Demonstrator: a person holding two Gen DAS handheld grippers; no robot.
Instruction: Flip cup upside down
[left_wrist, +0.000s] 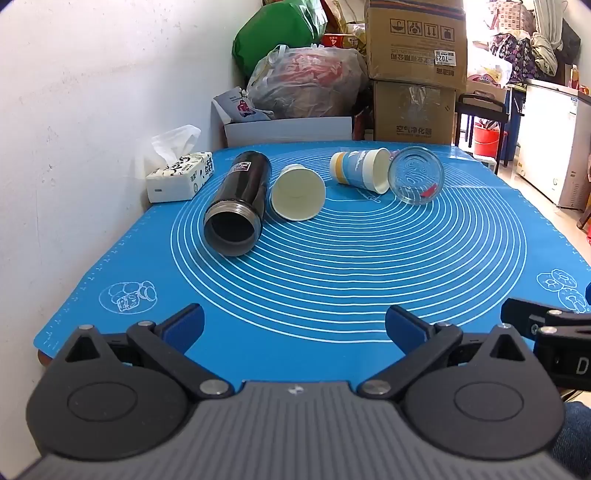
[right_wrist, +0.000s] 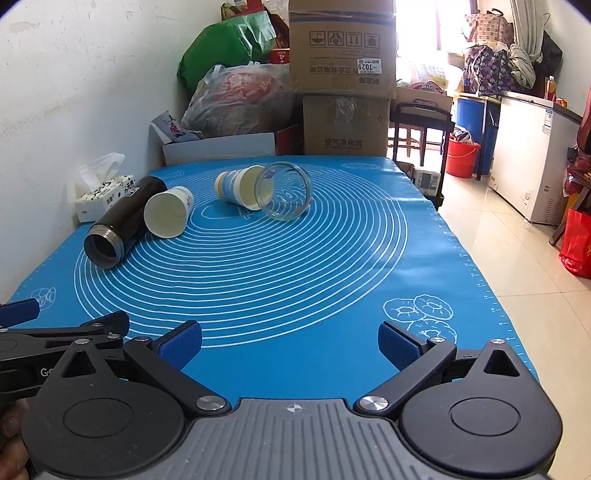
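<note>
Four vessels lie on their sides on the blue mat (left_wrist: 332, 266). A black flask (left_wrist: 238, 201) lies at the left, mouth toward me. A white paper cup (left_wrist: 297, 192) lies beside it. A blue-and-white paper cup (left_wrist: 360, 170) lies farther back, touching a clear glass (left_wrist: 415, 175). The right wrist view shows the flask (right_wrist: 122, 225), the white cup (right_wrist: 168, 216), the blue-and-white cup (right_wrist: 240, 186) and the glass (right_wrist: 284, 192). My left gripper (left_wrist: 294, 326) is open and empty over the mat's near edge. My right gripper (right_wrist: 290, 345) is open and empty beside it.
A tissue box (left_wrist: 179, 177) sits at the mat's far left by the white wall. Cardboard boxes (left_wrist: 413, 70) and plastic bags (left_wrist: 306, 81) are stacked behind the table. The table's right edge drops to a tiled floor (right_wrist: 517, 277), where a red bucket (right_wrist: 461, 155) stands.
</note>
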